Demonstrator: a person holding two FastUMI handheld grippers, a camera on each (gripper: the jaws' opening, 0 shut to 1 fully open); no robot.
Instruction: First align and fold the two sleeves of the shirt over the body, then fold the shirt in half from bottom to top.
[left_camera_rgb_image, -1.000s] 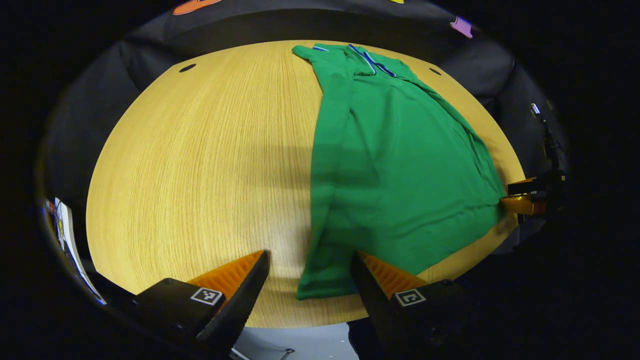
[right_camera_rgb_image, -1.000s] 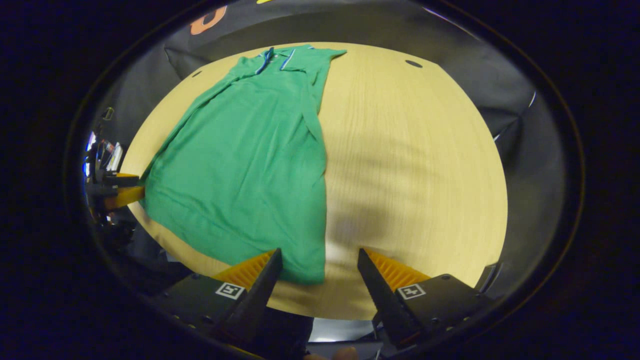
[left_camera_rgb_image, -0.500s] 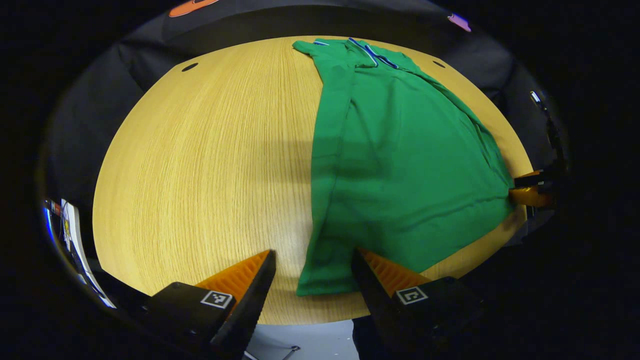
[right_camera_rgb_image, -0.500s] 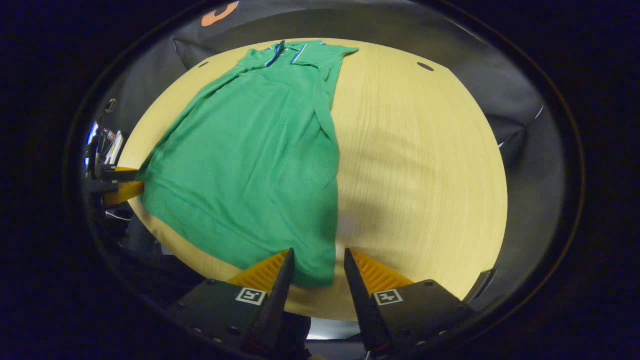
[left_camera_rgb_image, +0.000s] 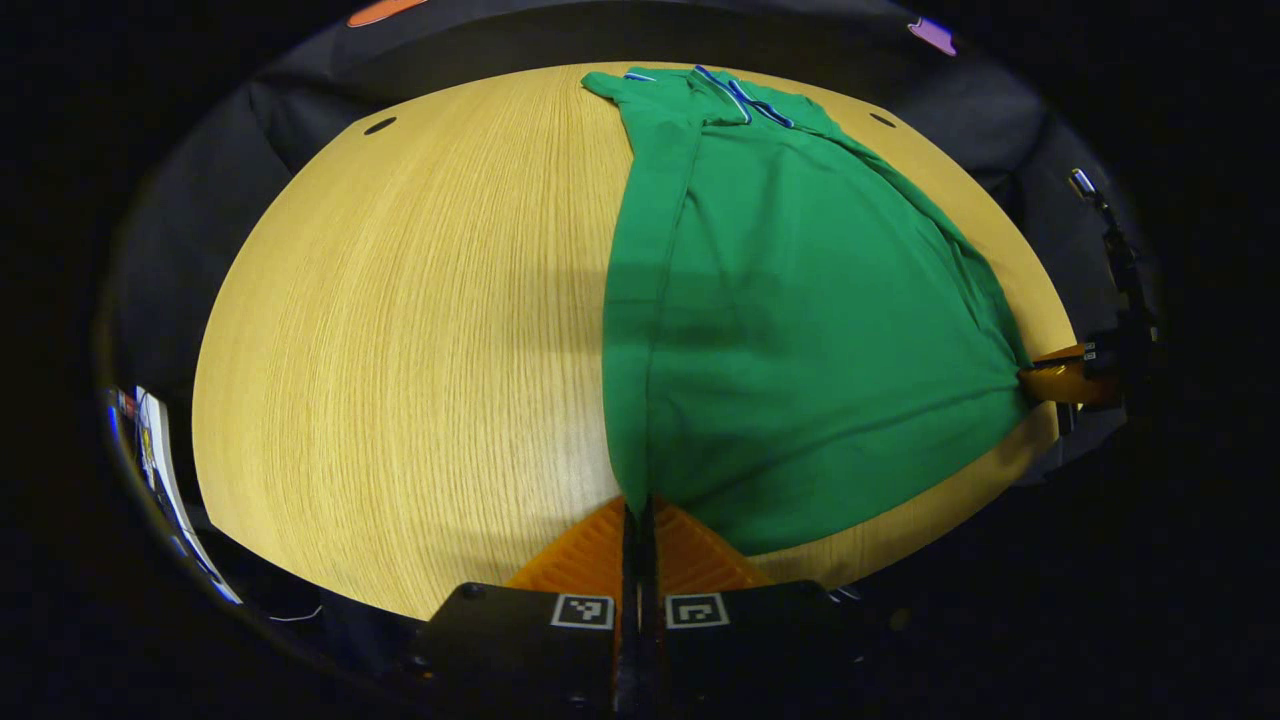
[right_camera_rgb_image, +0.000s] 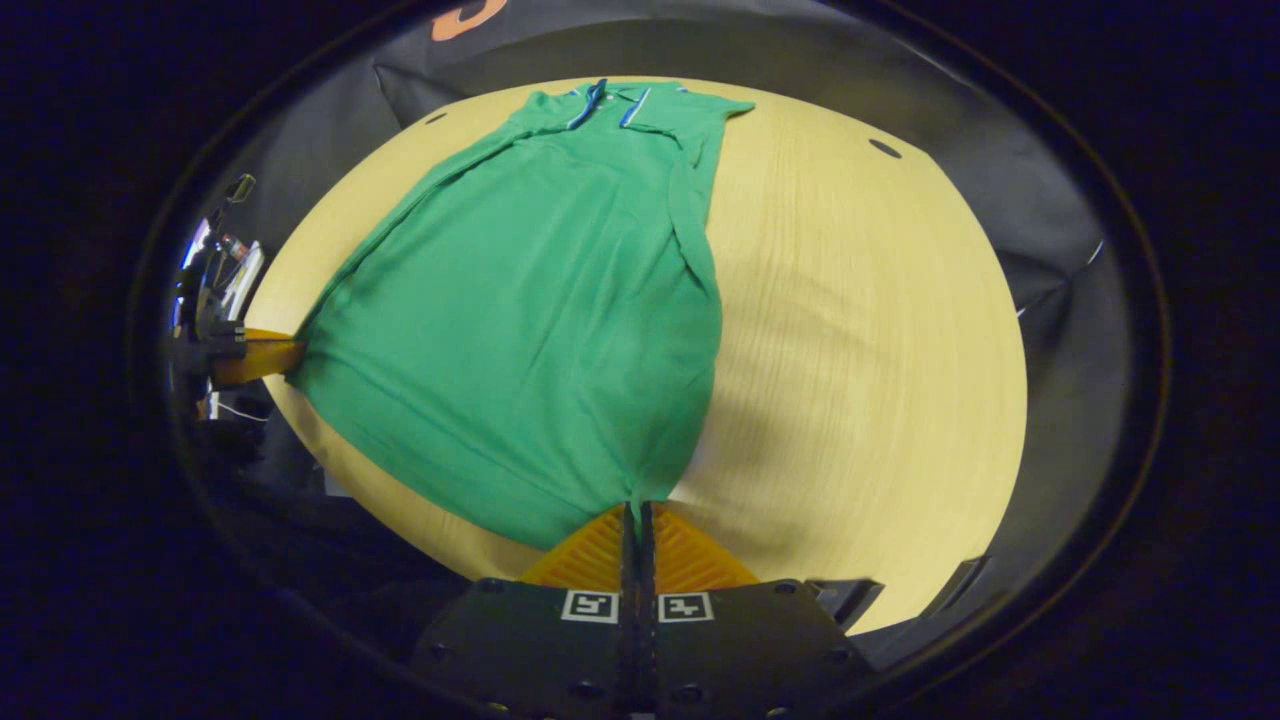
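A green polo shirt (left_camera_rgb_image: 800, 320) with a blue-trimmed collar lies flat on the round wooden table (left_camera_rgb_image: 400, 330), sleeves folded in over the body, collar at the far side. My left gripper (left_camera_rgb_image: 637, 510) is shut on the shirt's bottom-left hem corner, which is pinched between its fingers. In the right gripper view the same shirt (right_camera_rgb_image: 540, 310) runs away from me, and my right gripper (right_camera_rgb_image: 636, 512) is shut on the bottom-right hem corner. The hem is pulled taut between the two corners. Each view shows the other gripper at the far hem corner: the right gripper (left_camera_rgb_image: 1060, 378) and the left gripper (right_camera_rgb_image: 255, 358).
Bare table wood stretches left of the shirt in the left gripper view and on the table (right_camera_rgb_image: 860, 330) right of the shirt in the right gripper view. Small dark holes (left_camera_rgb_image: 379, 126) mark the table's far rim. Black cloth surrounds the table.
Both grippers went from open, straddling the hem corners, to shut on them. The hem now looks drawn tight and slightly gathered at each corner.
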